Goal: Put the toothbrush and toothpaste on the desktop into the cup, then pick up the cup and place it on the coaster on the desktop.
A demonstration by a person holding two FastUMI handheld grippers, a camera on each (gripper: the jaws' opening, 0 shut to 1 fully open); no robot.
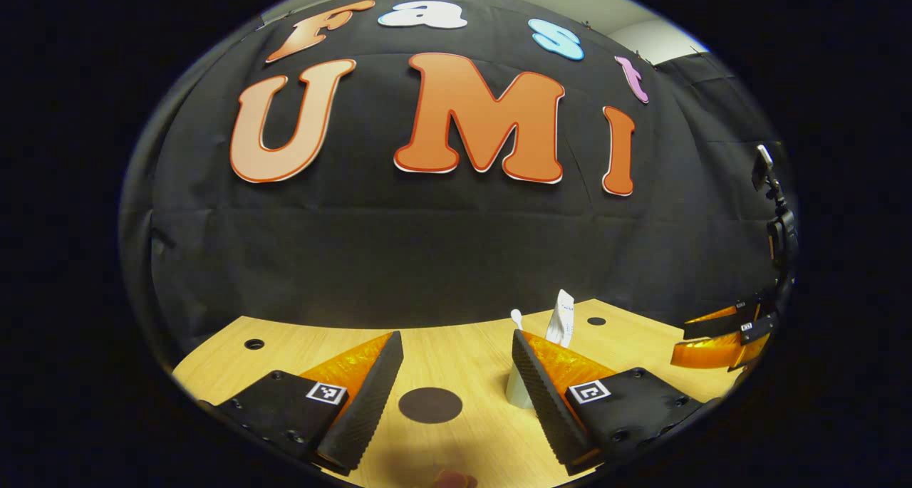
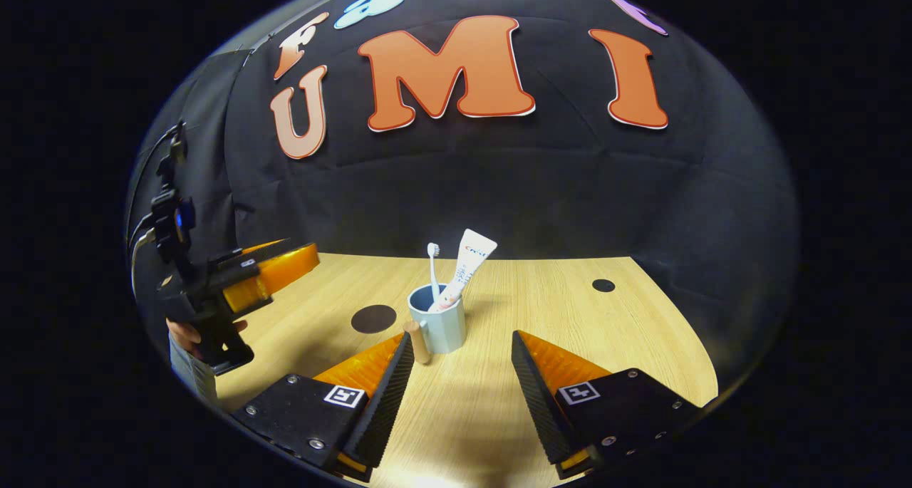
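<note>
On my left, the coaster [image 2: 373, 318] lies flat on the worktop [image 2: 556, 310], just beside the cup [image 2: 443, 327]. The cup stands upright, toothbrush [image 2: 432, 268] and toothpaste [image 2: 467, 263] already in it (both leaning, long axes near vertical). It sits ahead of my right gripper [image 2: 459, 370], slightly left of centre. Both jaws gape wide, holding nothing; my left gripper [image 1: 456, 374] hovers over the coaster.

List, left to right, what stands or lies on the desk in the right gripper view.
Left gripper held by a hand → dark round coaster → pale blue cup holding white toothbrush and white toothpaste tube → small dark hole.
</note>
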